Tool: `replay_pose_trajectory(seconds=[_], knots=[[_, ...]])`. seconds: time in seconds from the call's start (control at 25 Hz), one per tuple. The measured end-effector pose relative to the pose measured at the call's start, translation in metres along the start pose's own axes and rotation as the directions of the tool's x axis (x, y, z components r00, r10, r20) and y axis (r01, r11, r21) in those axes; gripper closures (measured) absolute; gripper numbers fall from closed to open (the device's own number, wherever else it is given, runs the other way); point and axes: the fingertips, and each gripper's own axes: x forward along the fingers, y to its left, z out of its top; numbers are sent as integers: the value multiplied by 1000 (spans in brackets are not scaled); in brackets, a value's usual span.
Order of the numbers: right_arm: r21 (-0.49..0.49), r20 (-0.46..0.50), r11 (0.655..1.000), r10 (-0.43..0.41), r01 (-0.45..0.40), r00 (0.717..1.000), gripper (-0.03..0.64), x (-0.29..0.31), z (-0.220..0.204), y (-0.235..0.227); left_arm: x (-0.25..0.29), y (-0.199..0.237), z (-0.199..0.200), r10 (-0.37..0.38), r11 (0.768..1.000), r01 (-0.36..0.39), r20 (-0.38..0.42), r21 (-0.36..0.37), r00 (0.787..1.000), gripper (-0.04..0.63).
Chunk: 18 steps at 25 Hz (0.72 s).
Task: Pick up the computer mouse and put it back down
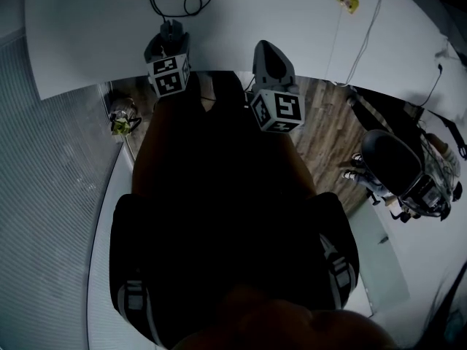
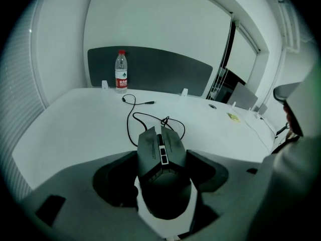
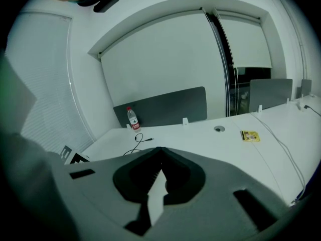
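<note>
Left gripper view: the computer mouse (image 2: 161, 152) sits between the jaws of the left gripper (image 2: 162, 182), which press against its two sides, nose pointing away from the camera. Its cable (image 2: 133, 118) trails forward in loops over the white table (image 2: 70, 124) towards a water bottle (image 2: 121, 72) standing at the far edge. A pale patch of table shows under the rear of the mouse, but whether the body is clear of the surface or touching it cannot be told from these pictures.

Right gripper view: the right gripper (image 3: 160, 154) has its jaws drawn together at the tips with nothing between them. It hangs above the table and takes no part in the grasp.

Head view: both grippers are held out in front of the person, the left one nearer the cable loops.

Assessment: the grasp appears made, so the pick-up is at least begun. Setting the mouse back on the table and letting the jaws off it remain to be done.
</note>
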Motion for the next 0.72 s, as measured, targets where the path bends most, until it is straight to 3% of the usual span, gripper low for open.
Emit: replay_pose_trajectory(seconds=[0.32, 0.72], knots=[[-2, 51, 1000, 6, -6, 999, 617, -11, 21, 4, -33, -5, 41, -16, 1000, 16, 114, 4, 993, 298], [-31, 122, 999, 13, -10, 992, 617, -30, 47, 10, -82, -8, 90, -30, 999, 24, 265, 27, 964, 298]])
